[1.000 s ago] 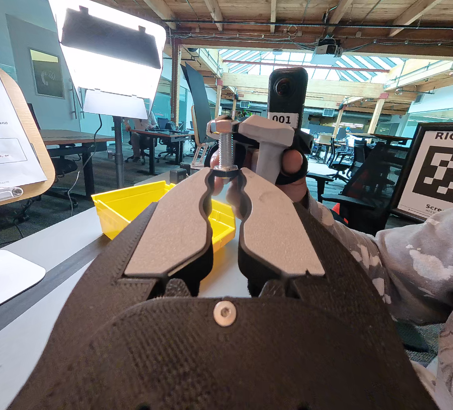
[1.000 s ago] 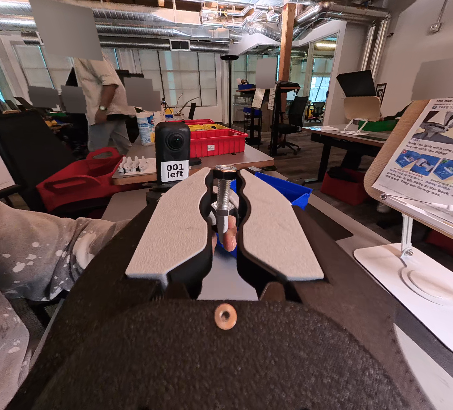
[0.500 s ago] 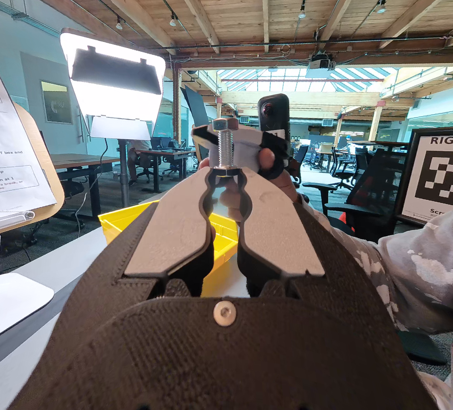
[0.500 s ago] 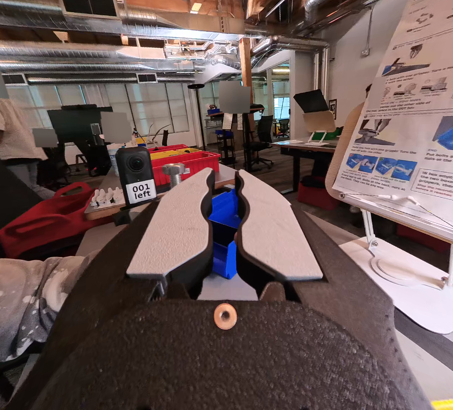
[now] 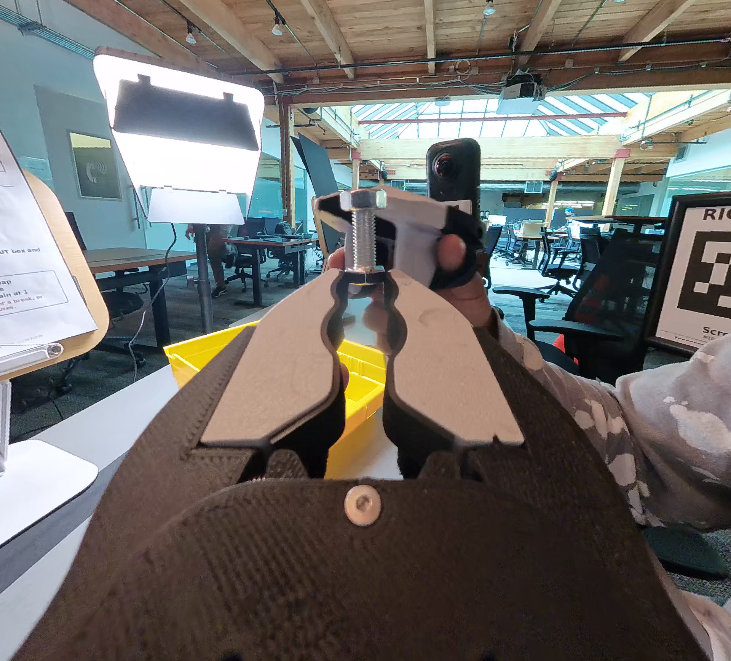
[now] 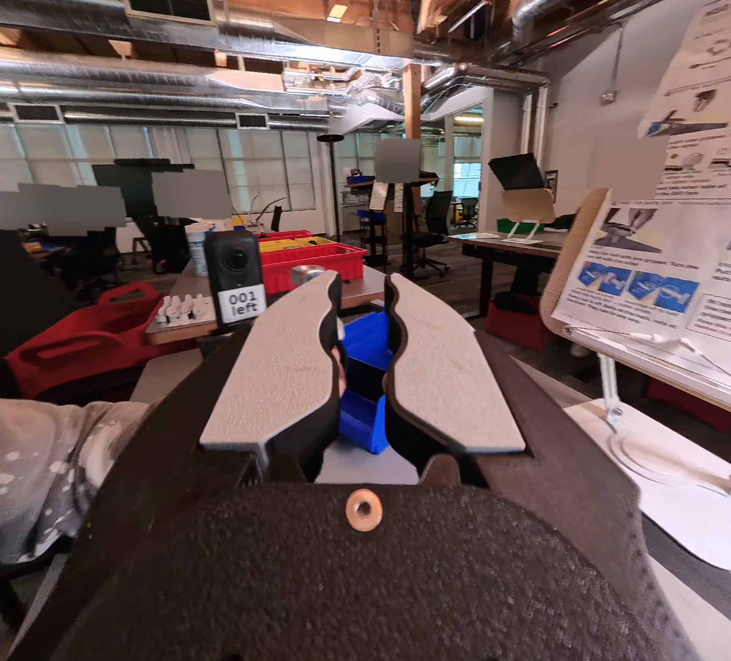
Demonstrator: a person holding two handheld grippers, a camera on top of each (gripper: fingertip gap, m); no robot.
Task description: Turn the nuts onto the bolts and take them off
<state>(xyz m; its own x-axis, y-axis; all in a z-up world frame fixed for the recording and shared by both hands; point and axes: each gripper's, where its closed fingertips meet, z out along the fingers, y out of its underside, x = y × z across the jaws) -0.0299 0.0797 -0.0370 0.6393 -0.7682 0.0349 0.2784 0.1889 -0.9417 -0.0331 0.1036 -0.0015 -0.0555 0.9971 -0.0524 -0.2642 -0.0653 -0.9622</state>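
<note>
Left wrist view shows your left gripper pinching the nut at the low end of the upright bolt. Your right gripper is spread and holds nothing, with the bolt head at its 10 o'clock. I judge the nut still needs unscrewing.

- A pale grey table carries the work things; a darker grey strip crosses its surface in the left wrist view.
- A yellow bin sits on it, open at the top.
- A blue bin sits on it in the right wrist view.
- White flat stand bases rest on it at each side, each bearing a tilted wooden board with printed sheets.
</note>
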